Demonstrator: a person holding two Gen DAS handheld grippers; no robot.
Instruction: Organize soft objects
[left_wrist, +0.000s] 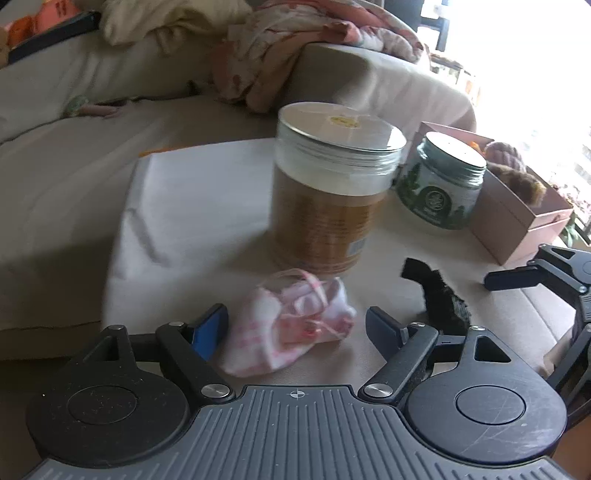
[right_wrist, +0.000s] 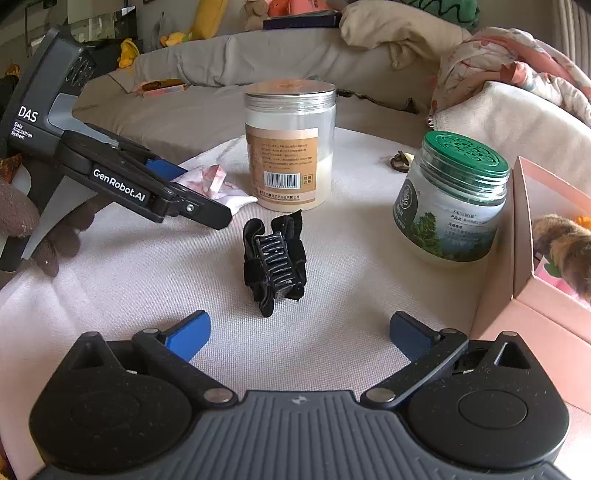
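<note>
A crumpled pink-and-white cloth (left_wrist: 295, 325) lies on the white mat, right between the open fingers of my left gripper (left_wrist: 297, 325); it also shows in the right wrist view (right_wrist: 218, 184) beside the left gripper's fingers (right_wrist: 207, 214). A black velvet bow hair claw (right_wrist: 275, 262) lies mid-mat, a little ahead of my open, empty right gripper (right_wrist: 299, 332); in the left wrist view it (left_wrist: 439, 295) lies to the right. An open pink box (right_wrist: 546, 295) holding a brown plush (right_wrist: 569, 247) stands at the right.
A tall clear jar with a tan label (right_wrist: 290, 144) stands behind the cloth. A green-lidded jar (right_wrist: 454, 199) stands next to the pink box. A beige sofa (left_wrist: 92, 85) with heaped blankets (right_wrist: 517, 74) surrounds the mat.
</note>
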